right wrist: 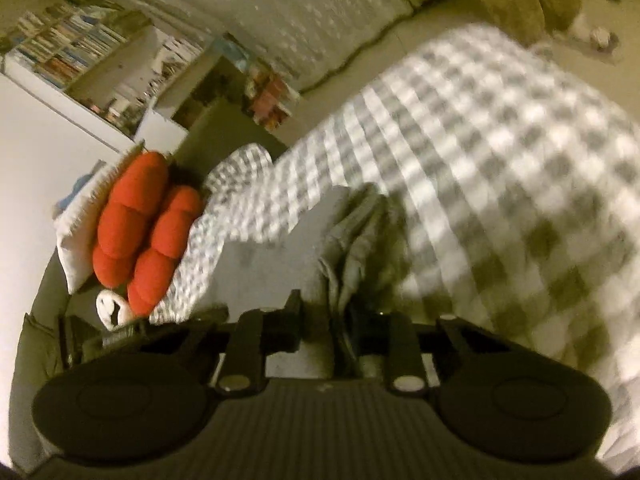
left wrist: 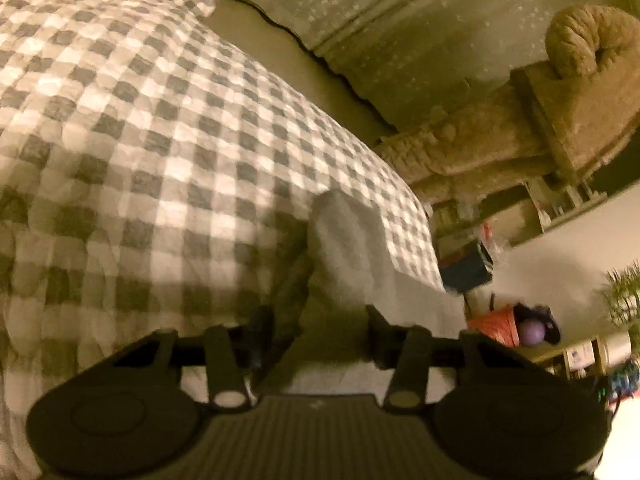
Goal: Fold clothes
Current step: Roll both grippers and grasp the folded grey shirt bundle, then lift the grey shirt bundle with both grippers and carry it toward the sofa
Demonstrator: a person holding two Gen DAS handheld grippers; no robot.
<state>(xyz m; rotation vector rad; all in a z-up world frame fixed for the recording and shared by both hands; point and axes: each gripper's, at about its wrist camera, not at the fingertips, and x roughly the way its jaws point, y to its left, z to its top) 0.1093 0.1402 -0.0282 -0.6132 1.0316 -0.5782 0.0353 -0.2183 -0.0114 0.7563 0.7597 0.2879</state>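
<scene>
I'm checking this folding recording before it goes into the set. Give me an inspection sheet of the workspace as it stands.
Surface: bed under a grey and white checked cover.
Job's things: pale grey garment, bunched, lying on the cover and running into both claws.
Clutter: red cushion on a white fringed pillow; rolled white cloth beside them.
Grippers: left claw has the garment between its fingers, grip unclear; right claw closed on a fold of it.
Cables: dark cord along the floor by the wall.
Surroundings: bookshelves, carved sofa arm, potted plant; dim, blurred.
</scene>
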